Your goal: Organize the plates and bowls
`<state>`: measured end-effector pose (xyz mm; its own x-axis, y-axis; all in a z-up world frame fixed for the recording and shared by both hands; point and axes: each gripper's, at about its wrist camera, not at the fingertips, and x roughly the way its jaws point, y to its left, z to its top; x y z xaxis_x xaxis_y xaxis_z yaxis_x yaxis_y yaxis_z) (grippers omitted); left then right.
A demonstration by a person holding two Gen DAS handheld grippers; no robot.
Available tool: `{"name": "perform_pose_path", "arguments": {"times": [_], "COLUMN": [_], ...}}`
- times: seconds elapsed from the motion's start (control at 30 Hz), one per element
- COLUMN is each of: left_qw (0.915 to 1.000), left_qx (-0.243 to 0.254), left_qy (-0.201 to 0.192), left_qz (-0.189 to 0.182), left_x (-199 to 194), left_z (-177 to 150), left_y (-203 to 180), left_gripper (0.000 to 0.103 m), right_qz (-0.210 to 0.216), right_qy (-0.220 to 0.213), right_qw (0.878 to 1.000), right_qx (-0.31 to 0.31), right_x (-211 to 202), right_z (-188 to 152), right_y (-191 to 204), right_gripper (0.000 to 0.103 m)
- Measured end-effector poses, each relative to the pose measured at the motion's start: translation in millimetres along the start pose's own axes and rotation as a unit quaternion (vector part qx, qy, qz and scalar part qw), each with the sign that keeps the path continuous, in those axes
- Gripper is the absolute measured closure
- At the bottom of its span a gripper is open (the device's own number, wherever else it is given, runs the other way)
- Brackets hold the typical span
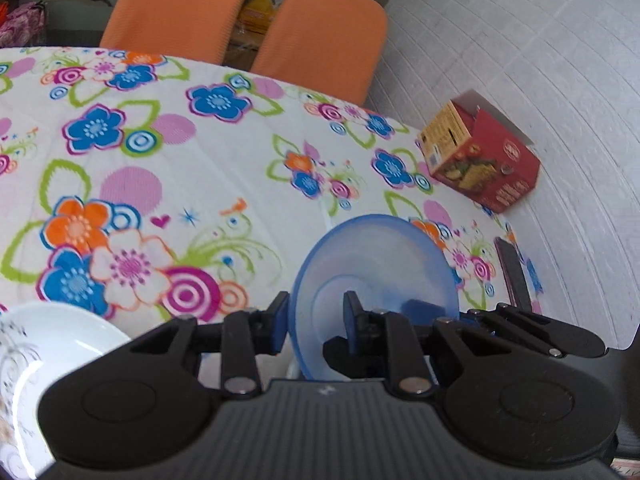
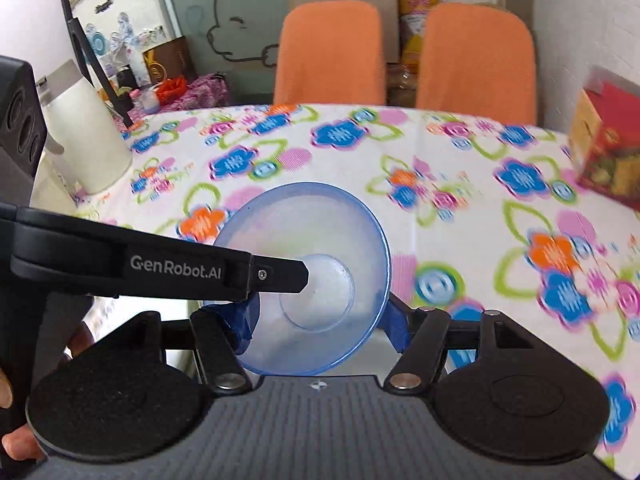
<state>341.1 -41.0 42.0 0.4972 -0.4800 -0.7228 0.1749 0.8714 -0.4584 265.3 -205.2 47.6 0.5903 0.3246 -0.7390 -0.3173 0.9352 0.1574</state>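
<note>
A translucent blue bowl (image 1: 384, 264) (image 2: 316, 248) is held tilted above the flowered tablecloth (image 1: 192, 168), between both grippers. My left gripper (image 1: 316, 322) straddles its wall, one pad outside the rim and one inside near the base, shut on it. In the right wrist view this left gripper (image 2: 280, 276) reaches in from the left, its upper finger inside the bowl. My right gripper (image 2: 320, 320) spans the bowl from side to side, pads against its outer wall. A white patterned bowl (image 1: 48, 352) sits at the lower left.
A red food box (image 1: 484, 160) (image 2: 604, 148) stands near the table's right edge by the white wall. Two orange chair backs (image 2: 404, 52) line the far side. A white jug (image 2: 84, 132) and clutter stand far left. A hand (image 2: 16, 432) holds the left gripper.
</note>
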Motion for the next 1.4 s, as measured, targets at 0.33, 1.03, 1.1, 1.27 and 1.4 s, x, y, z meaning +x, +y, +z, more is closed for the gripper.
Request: {"name": "perform_pose_path", "arguments": {"times": [0.33,1.03,1.1,1.27,1.4], "left_qw": [0.9986,0.9907,0.9887,0.9829,0.9811], "left_qx": [0.036,0.079,0.08,0.085,0.096], "left_qy": [0.036,-0.096,-0.106,-0.128,-0.124], "left_qz": [0.013,0.056,0.07,0.101,0.114], "left_x": [23.4,-24.2,-25.2,-24.7,-20.4], "left_z": [-51.2,-69.7,-73.4,-79.5,-79.3], "left_y": [-30.7,-31.1,-28.6,-24.8,-23.1], "left_gripper": [0.084,0.035,0.035,0.034,0.034], "right_qz": [0.008,-0.064,-0.073,-0.088,-0.1], "right_qy": [0.012,-0.14,-0.163,-0.189,-0.184], "right_qw": [0.999,0.985,0.98,0.967,0.967], "right_qx": [0.034,0.072,0.089,0.143,0.145], "right_x": [-11.6,-56.6,-56.9,-51.9,-46.7], "right_z": [-53.5,-102.5,-115.9,-132.2,-127.4], "right_y": [-20.2,-29.1,-23.7,-24.6,-30.7], "right_gripper": [0.052,0.05,0.05,0.049,0.048]}}
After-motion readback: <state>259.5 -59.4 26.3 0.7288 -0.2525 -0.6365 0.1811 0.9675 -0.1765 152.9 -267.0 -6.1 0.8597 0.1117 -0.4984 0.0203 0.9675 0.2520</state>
